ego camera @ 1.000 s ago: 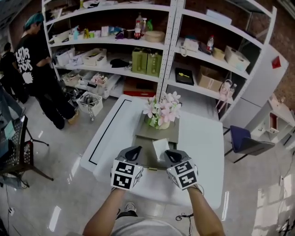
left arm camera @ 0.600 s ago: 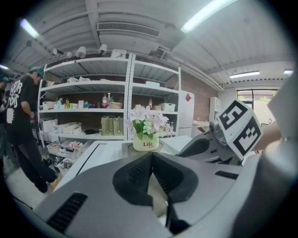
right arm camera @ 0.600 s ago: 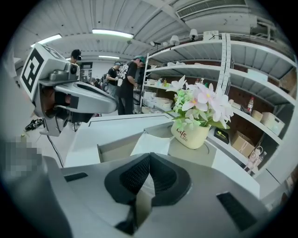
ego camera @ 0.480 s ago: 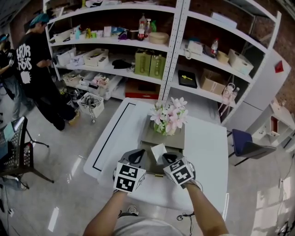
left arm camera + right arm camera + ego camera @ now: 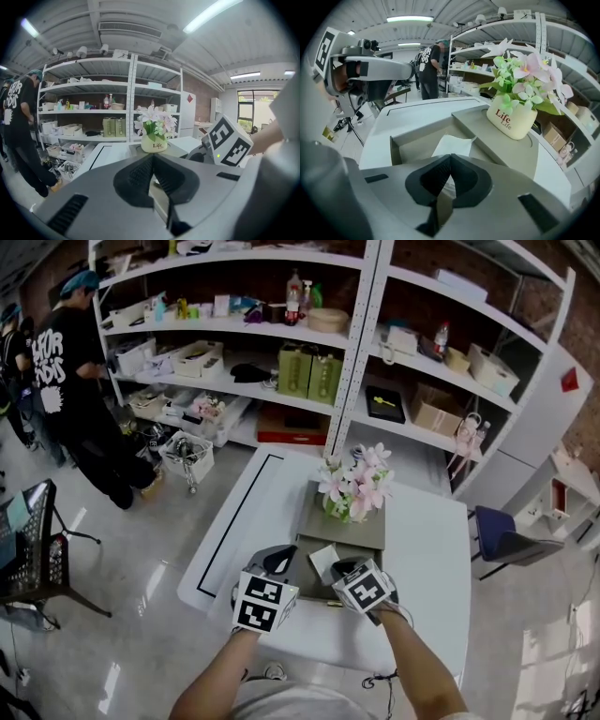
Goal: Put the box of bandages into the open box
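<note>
A white box of bandages (image 5: 322, 559) lies inside the open grey box (image 5: 307, 589) at the near middle of the white table (image 5: 427, 568). In the right gripper view this white box (image 5: 453, 145) rests flat on the grey box's floor (image 5: 415, 147), just beyond my jaw tips. My right gripper (image 5: 450, 157) is shut with its jaws meeting; whether they touch the white box is unclear. In the head view, that right gripper (image 5: 345, 568) sits at the white box's near right. My left gripper (image 5: 278, 562) is shut and empty at the grey box's left, jaws (image 5: 153, 157) closed.
A pot of pink flowers (image 5: 354, 488) stands on the grey lid (image 5: 323, 521) behind the open box. Stocked shelves (image 5: 281, 343) line the back. A person (image 5: 66, 362) stands at the far left. A blue chair (image 5: 506, 531) is right of the table.
My right gripper has moved left and closer to the white box. The left gripper has stayed by the grey box's left side. The head view has shifted a little.
</note>
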The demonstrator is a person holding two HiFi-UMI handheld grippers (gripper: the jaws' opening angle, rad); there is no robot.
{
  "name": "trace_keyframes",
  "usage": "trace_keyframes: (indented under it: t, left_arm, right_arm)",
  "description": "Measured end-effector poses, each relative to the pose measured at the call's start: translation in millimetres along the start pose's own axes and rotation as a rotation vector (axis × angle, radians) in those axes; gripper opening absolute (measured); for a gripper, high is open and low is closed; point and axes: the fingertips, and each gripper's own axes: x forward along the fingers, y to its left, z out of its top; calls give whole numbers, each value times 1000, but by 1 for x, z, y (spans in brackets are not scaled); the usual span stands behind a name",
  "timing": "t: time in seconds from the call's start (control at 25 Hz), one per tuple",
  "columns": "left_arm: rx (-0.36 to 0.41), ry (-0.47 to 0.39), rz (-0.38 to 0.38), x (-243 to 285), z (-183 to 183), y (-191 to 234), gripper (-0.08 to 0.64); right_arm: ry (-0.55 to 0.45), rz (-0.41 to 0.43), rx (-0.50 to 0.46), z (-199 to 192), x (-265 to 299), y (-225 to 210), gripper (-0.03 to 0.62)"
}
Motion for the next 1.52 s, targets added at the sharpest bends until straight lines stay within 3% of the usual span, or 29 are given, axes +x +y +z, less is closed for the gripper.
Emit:
trace_keyframes:
  t: [0.28,0.64,1.24,1.52]
  left_arm:
    - [10,0,-19,-1,-1,5,5]
    - [13,3,-39,2,-1,0,5]
    - [22,-3,-17,-15,7,-43,5]
    - [15,-10,21,-32,11,-60,5]
  right_arm:
    - [74,-5,14,-12,11,3,9]
    - [26,-40,61,-8,-4,-4,29]
    - [-256,-116,177,21,-112,-11,18]
    - [-364,-152,223,14,-161,-9,6]
